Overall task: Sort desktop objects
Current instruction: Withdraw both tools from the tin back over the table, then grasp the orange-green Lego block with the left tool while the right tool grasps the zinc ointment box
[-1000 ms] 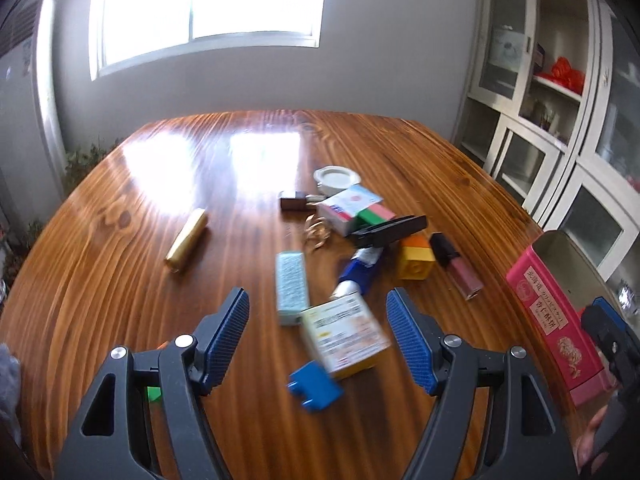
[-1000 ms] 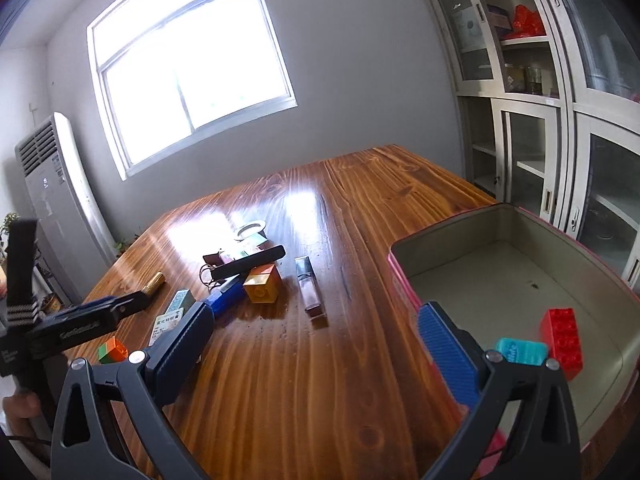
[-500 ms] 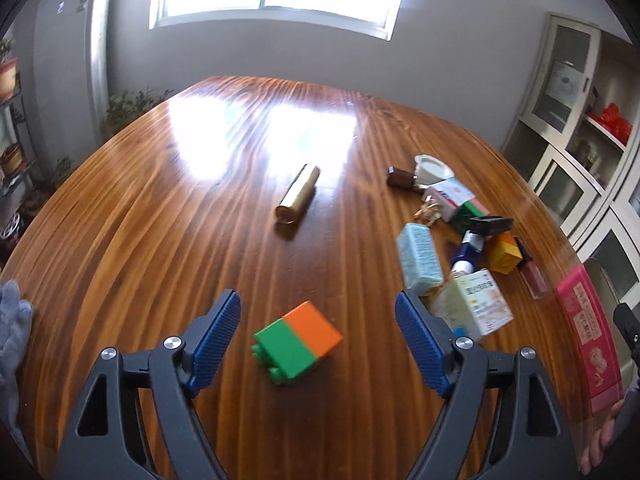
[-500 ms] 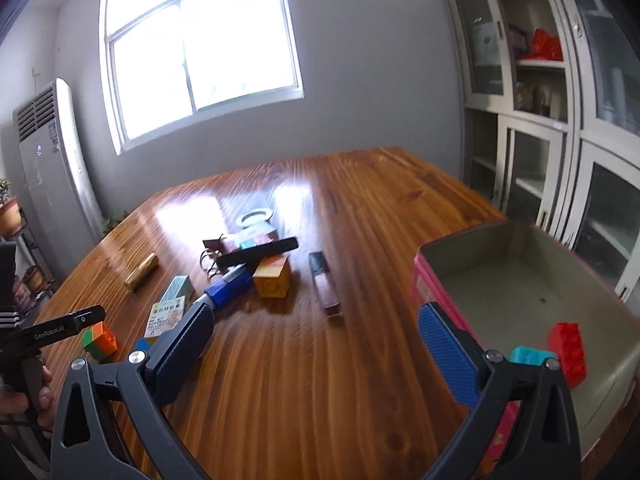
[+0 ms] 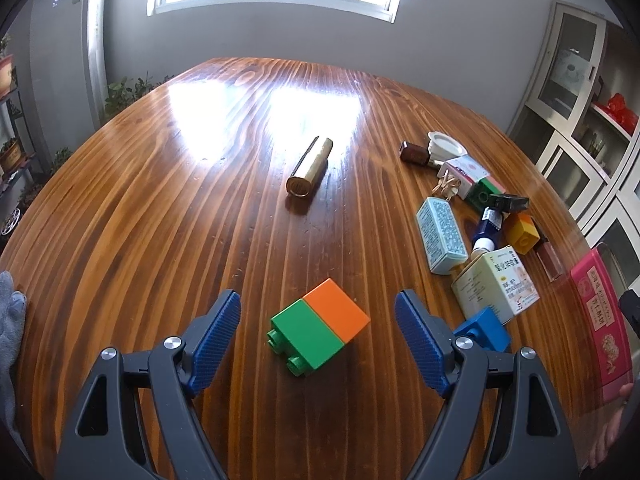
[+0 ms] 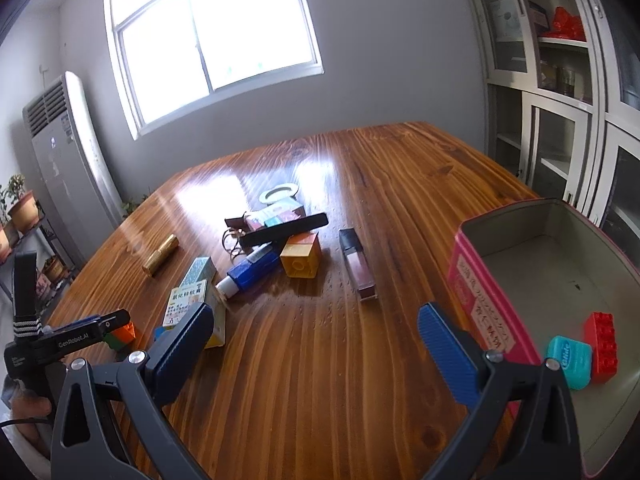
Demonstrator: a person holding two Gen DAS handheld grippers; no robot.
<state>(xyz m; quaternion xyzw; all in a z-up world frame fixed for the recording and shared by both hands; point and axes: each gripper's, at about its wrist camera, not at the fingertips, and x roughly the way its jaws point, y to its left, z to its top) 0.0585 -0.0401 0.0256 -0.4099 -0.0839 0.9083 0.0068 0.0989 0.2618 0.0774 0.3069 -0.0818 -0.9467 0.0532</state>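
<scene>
Between the wide-apart pads of the left hand-held gripper [image 5: 318,334], untouched, a green-and-orange block [image 5: 319,333], studs toward the camera.

Left gripper [image 5: 318,328] jaws wide apart — green-and-orange plastic brick block [image 5: 319,331] between them, untouched, on glossy wooden table [image 5: 160,216].

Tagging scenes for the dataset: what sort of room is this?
Probably an office or meeting room: a large wooden table, glass-door cabinets along one wall, and a floor-standing air conditioner beside the window.
</scene>
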